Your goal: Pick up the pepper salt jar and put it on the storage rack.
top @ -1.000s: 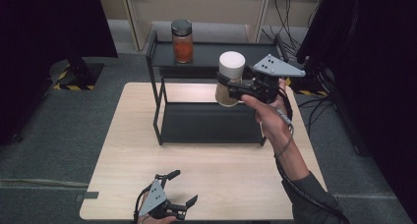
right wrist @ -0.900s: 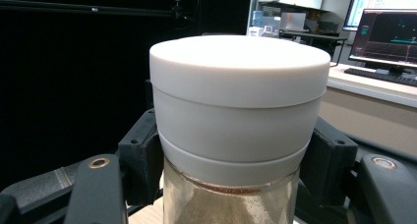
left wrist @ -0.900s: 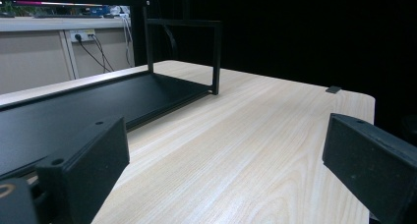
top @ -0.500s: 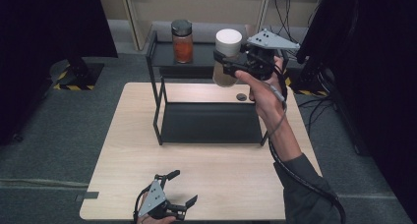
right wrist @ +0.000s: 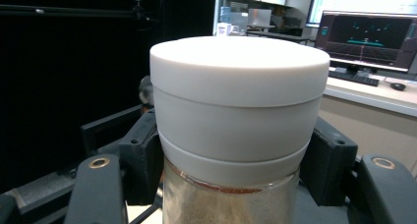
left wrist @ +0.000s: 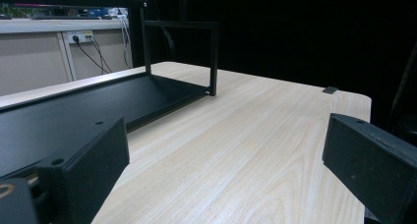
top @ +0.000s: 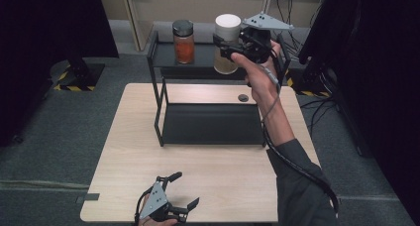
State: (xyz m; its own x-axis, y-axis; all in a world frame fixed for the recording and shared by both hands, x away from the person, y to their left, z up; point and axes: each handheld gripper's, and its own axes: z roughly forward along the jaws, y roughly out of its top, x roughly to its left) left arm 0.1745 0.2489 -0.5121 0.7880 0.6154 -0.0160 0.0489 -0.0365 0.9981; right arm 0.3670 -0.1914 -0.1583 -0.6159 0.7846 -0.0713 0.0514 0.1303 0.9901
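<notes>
A glass jar with a white lid (top: 227, 42) hangs in the air above the right part of the black rack's top shelf (top: 203, 57). My right gripper (top: 229, 46) is shut on it just under the lid. In the right gripper view the white-lidded jar (right wrist: 239, 116) sits upright between the two black pads (right wrist: 143, 150), with pale brown powder behind the glass. A second jar with a dark lid and orange contents (top: 183, 41) stands on the top shelf to the left. My left gripper (top: 182, 189) rests open at the table's near edge, nothing between its fingers (left wrist: 83, 170).
The two-tier black rack has a lower shelf (top: 210, 123) on the light wooden table (top: 148, 156). A small dark round cap (top: 242, 97) is set in the tabletop behind the rack. Dark curtains flank the table on both sides.
My right gripper has carried the white-lidded jar upward and toward the back, from in front of the rack's top shelf to above it. The left gripper has stayed put.
</notes>
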